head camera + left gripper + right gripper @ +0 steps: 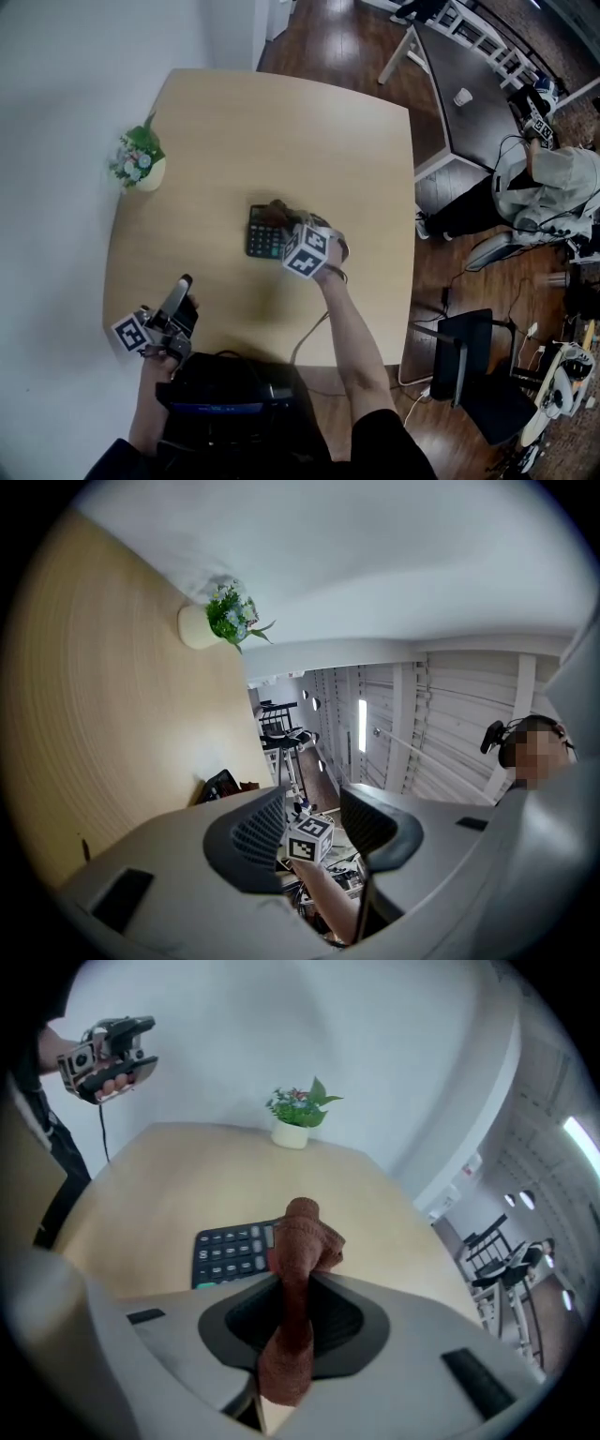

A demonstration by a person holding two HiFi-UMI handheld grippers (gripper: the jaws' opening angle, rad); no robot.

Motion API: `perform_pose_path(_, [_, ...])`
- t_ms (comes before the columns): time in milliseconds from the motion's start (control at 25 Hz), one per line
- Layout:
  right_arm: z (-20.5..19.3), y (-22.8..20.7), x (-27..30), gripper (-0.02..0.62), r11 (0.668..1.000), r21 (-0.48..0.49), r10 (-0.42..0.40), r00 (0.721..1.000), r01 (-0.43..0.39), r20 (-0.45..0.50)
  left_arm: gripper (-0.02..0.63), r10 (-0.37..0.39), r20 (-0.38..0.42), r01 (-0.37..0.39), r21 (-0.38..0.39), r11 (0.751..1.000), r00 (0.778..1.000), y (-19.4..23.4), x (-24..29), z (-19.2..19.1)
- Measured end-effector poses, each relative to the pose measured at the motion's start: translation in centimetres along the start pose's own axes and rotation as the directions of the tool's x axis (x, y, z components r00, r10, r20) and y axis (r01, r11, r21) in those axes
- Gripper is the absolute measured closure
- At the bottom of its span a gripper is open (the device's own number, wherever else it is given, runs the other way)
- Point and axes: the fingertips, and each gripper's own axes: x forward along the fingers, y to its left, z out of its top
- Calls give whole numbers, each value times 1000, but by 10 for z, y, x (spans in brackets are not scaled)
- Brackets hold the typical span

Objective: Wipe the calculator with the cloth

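Note:
A dark calculator [263, 232] lies flat near the middle of the light wooden table [281, 122]. My right gripper [287, 221] is shut on a brown cloth [279, 208] and hangs over the calculator's right end. In the right gripper view the cloth [298, 1260] stands pinched between the jaws, its bunched end over the calculator [230, 1249]. My left gripper [184, 283] is held near the table's front left corner, away from the calculator. Its jaws [314, 822] stand apart with nothing between them.
A small potted plant [139, 161] stands at the table's left edge. A black bag [230, 403] sits below the front edge. To the right are a black chair [469, 361], a dark desk [469, 84] and a seated person [539, 187].

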Motion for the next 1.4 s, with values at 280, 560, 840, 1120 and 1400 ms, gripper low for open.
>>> perform_pose_path(280, [-6, 15, 37, 520, 981, -192, 16, 997, -31, -79, 437, 4, 9, -4, 4, 1000, 1000, -1, -1, 0])
perform_pose_path(560, [-15, 75, 22, 520, 950, -266, 145, 986, -163, -86, 437, 7, -8, -7, -5, 1000, 1000, 1, 3, -4])
perform_pose_path(840, [-26, 117, -3, 520, 894, -279, 332, 937, -349, -109, 437, -1, -29, 1, -7, 1000, 1000, -1, 9, -10])
perform_pose_path(1120, [1, 12, 14, 520, 992, -119, 46, 999, -45, 3, 437, 6, -16, -6, 0, 1000, 1000, 2, 4, -6])
perform_pose_path(1400, [-3, 69, 26, 520, 939, -291, 168, 983, -181, -71, 437, 16, 5, -16, 3, 1000, 1000, 3, -1, -1])
